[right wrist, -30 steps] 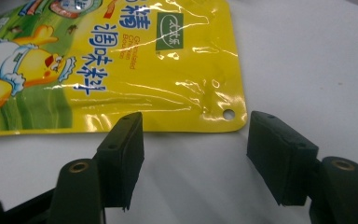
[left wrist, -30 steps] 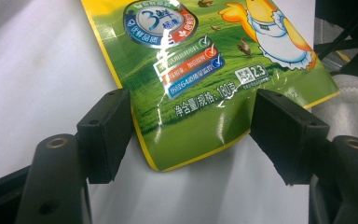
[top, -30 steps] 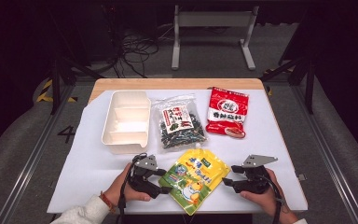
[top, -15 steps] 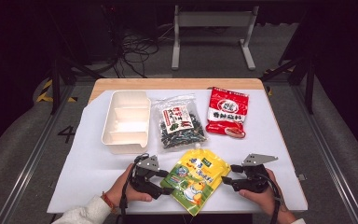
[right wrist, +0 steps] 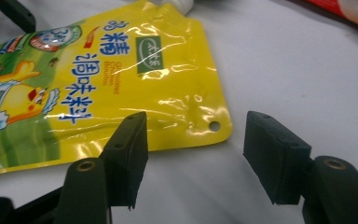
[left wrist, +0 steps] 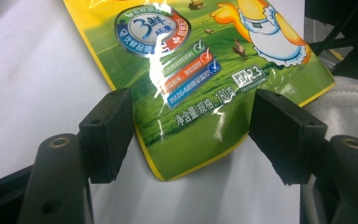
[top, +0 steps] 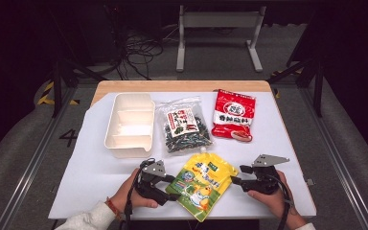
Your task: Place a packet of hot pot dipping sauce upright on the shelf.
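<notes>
Barely anything shifts: only the right gripper (right wrist: pixel 193 154) has been narrowing its jaws, open at the pouch's punched corner, nothing pinched. Yellow seasoning pouch (top: pixel 202 184) lies at the table's six o'clock edge. Left gripper (left wrist: pixel 191 135) straddles the green bottom corner, jaws wide. Best to pinch both corners squarely before lifting.

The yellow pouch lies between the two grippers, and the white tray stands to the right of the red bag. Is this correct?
Not quite. The high view shows the white tray at the far left, left of the red bag. The yellow pouch does lie between the left gripper and the right gripper.
</notes>
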